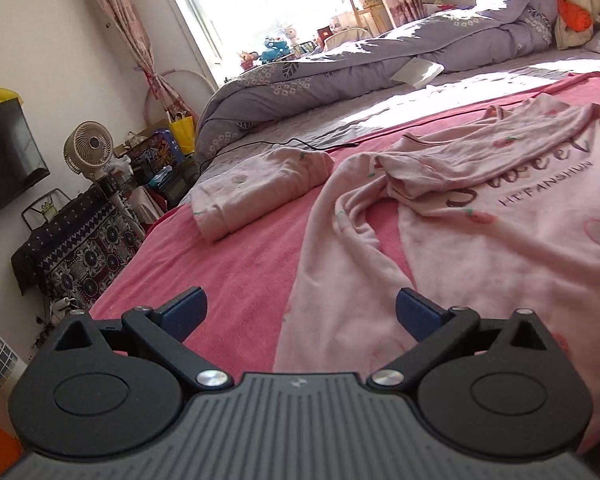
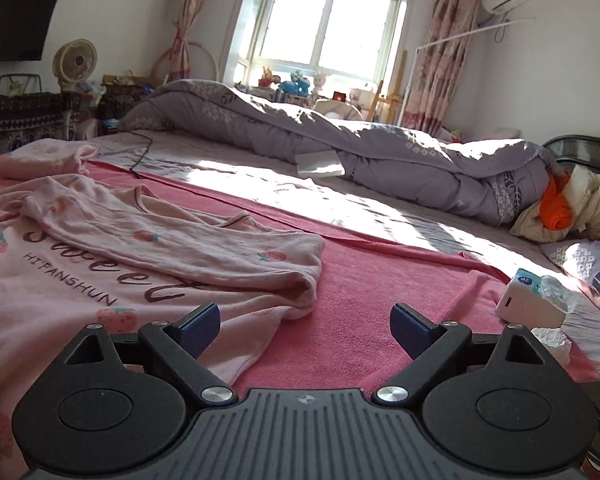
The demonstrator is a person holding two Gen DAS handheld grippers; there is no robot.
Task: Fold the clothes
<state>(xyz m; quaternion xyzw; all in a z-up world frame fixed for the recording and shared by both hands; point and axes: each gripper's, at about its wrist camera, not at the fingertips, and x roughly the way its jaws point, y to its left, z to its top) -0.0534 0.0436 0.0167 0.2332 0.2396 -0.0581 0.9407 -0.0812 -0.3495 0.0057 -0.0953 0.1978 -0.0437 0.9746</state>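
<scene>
A pale pink strawberry-print top with dark lettering lies spread on the pink blanket; both sleeves are laid across its chest. A folded pink garment rests beyond it at the left. My left gripper hovers open over the top's near left hem, nothing between its blue pads. In the right wrist view the same top fills the left side, its sleeve cuff just ahead. My right gripper stands open above the blanket beside the hem, holding nothing.
A bunched grey quilt runs along the far side of the bed. A tissue pack lies at the right, and cream and orange clothes are heaped by the headboard. A black cable crosses the sheet. Fan and cluttered shelf stand left.
</scene>
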